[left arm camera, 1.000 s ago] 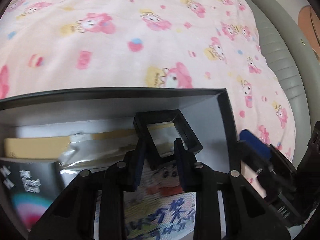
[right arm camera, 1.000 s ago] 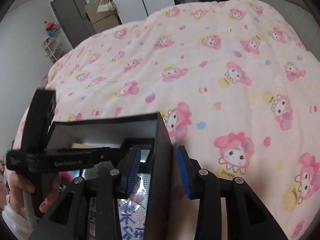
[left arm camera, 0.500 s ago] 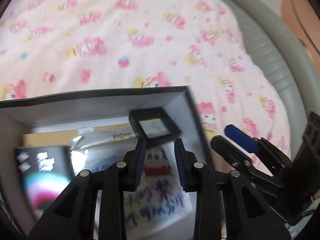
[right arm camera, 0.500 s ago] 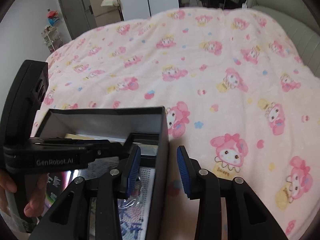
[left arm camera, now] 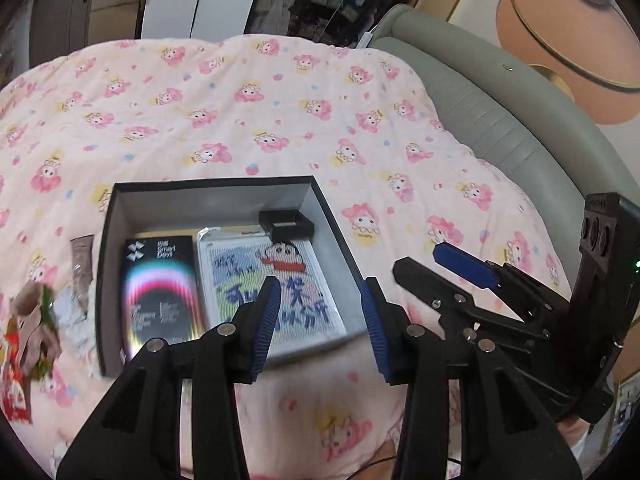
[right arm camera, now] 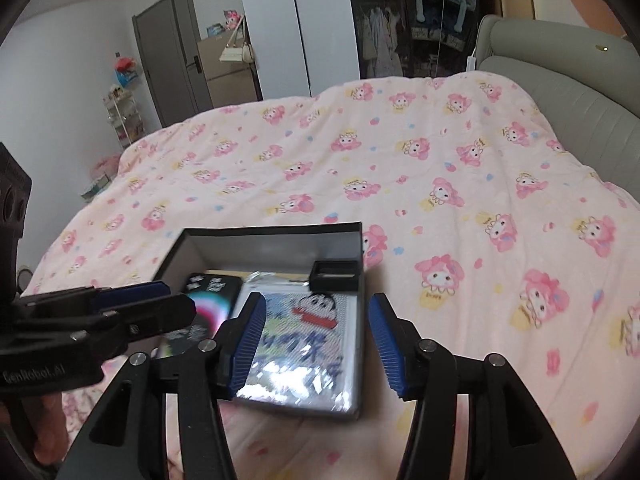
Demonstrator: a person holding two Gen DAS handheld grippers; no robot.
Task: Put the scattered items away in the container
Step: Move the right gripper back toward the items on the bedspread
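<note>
A black box (left arm camera: 224, 190) with a grey inside sits on the pink cartoon-print blanket (left arm camera: 248, 120), and both wrist views look down into it. In it lie 3 things: a dark holographic booklet (left arm camera: 158, 292) on the left, a bagged cartoon picture (left arm camera: 276, 280) beside it, and a small black square frame (left arm camera: 286, 222) at the far right corner, its edge over the picture's top. Only the left wrist view shows what is outside the box on its left: a brown sachet (left arm camera: 82, 258) just beside the wall, and nearer the edge a blurred heap of colourful wrappers (left arm camera: 28, 332) on the blanket. The left gripper (left arm camera: 318, 320) hangs above the box's near right corner, its jaws opening with nothing between them. The right gripper (right arm camera: 316, 340) hovers over the picture's near end, jaws opening too and holding nothing. Only the right wrist view shows the room behind: a grey door (right arm camera: 172, 52) and white wardrobe panels (right arm camera: 296, 20).
</note>
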